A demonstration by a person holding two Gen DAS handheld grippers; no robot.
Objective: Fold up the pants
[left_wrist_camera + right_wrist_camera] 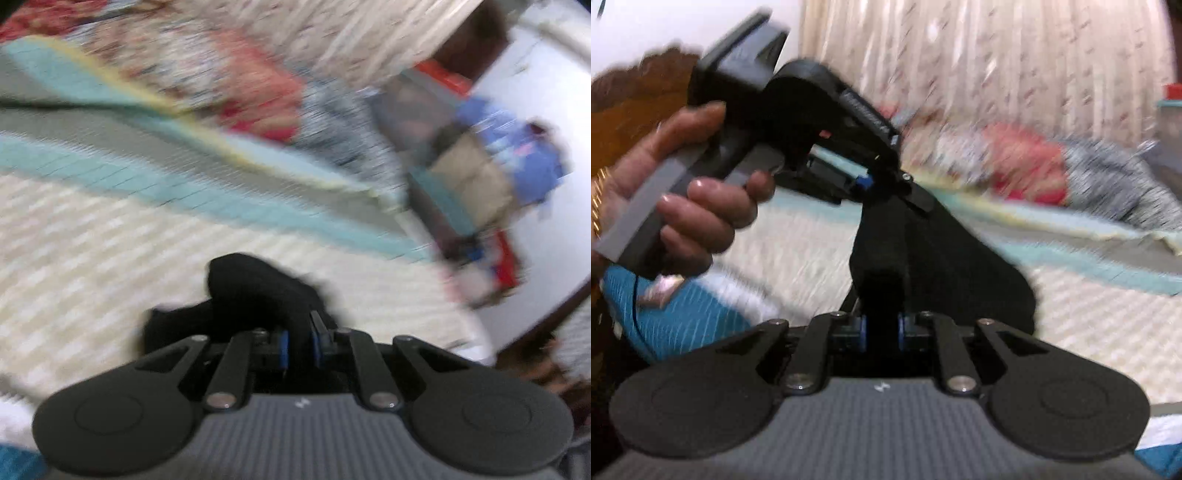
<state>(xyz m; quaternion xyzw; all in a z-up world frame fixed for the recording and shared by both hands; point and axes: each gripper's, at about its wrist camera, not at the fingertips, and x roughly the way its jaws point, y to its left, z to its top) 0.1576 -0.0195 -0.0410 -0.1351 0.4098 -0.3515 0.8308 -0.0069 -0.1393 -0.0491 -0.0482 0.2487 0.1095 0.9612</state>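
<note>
Your left claw [298, 341] pinches a bunch of the black pants [255, 291] above the bed [110, 236]. Only your right wrist view shows your left hand [683, 206], while your right claw [881, 330] clamps the same cloth, stretched between both.

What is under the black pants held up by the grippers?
Below the black pants lies a cream woven bedcover with a teal stripe. The part of the cover directly behind the hanging cloth is hidden.
</note>
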